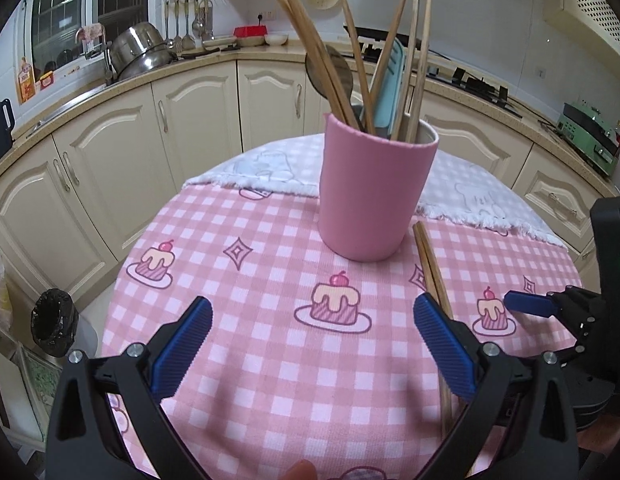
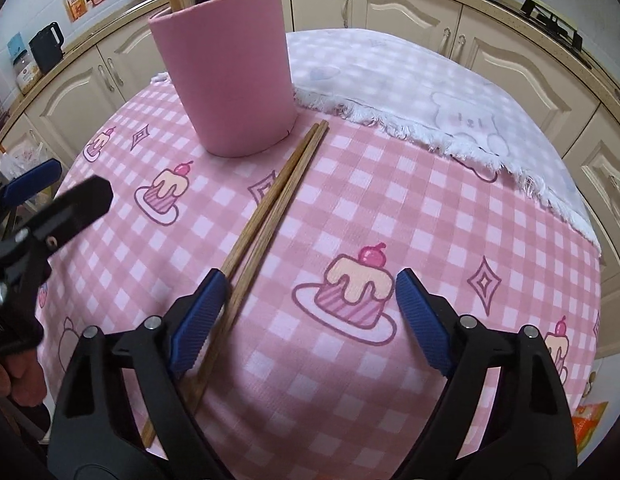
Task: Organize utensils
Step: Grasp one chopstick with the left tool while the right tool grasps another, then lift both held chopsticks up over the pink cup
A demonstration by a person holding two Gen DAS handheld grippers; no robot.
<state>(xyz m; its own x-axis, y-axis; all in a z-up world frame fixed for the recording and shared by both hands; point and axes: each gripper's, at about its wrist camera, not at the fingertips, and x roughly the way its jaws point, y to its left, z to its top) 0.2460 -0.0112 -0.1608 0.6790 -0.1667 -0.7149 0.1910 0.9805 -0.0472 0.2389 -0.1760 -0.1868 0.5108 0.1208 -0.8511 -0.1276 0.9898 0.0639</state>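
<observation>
Evidently the right gripper (image 2: 310, 312) hangs spread over the chopsticks (image 2: 270, 208), which lie loose on the cloth (image 2: 389, 208) just beside the cup (image 2: 226, 68), seemingly touching its left pad. The left gripper (image 1: 313, 344) is spread too, holding nothing.

- left gripper (image 1: 313, 322): tilted down, jaws wide apart, nothing between the pads
- right gripper (image 2: 310, 304): tilted down steeply, jaws apart, gripping nothing
- fingertip (image 1: 300, 470) at bottom edge
</observation>
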